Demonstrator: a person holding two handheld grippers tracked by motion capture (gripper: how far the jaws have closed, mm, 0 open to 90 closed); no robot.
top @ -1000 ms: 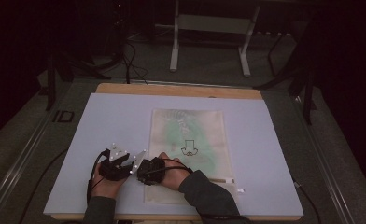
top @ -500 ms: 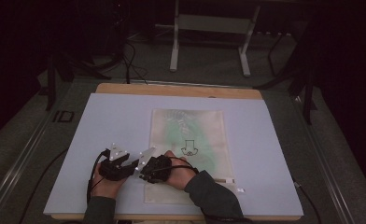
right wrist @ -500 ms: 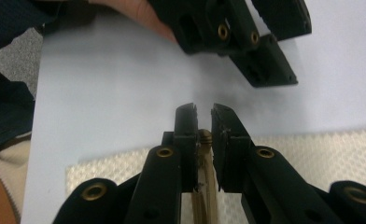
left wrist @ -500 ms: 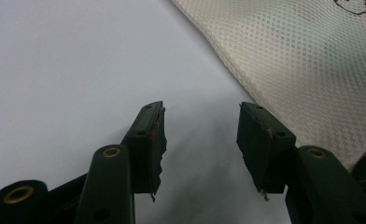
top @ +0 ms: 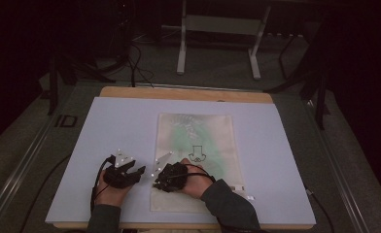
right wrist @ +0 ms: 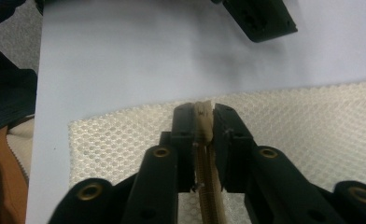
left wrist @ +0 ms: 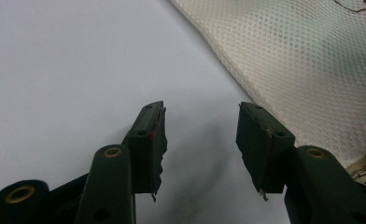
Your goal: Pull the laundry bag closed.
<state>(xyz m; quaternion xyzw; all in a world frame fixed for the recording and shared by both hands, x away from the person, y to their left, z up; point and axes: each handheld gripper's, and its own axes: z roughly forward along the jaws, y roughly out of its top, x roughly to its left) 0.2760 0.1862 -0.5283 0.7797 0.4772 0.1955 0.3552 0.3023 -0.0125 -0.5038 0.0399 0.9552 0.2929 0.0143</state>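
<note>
Near the front edge of the white worktop (top: 130,121), left of centre, the left gripper (top: 139,171) rests in a hand with its jaws spread apart and nothing between them; in the left gripper view only bare worktop lies between the two black pads (left wrist: 148,140), and the edge of the mesh bag (left wrist: 302,60) runs just beside the right-hand jaw. Just to its right, the right gripper (top: 155,183) lies over the front left part of the mesh bag (top: 198,145). In the right gripper view its jaws (right wrist: 203,112) are clamped on the tan zipper strip (right wrist: 202,122) of the bag, having just eased open slightly, the strip still between them. The bag lies flat at mid-worktop, its long side running from the front edge toward the far edge. Beyond the worktop, a wooden table edge (top: 188,92) and a metal stand (top: 217,29) on the dark floor.
</note>
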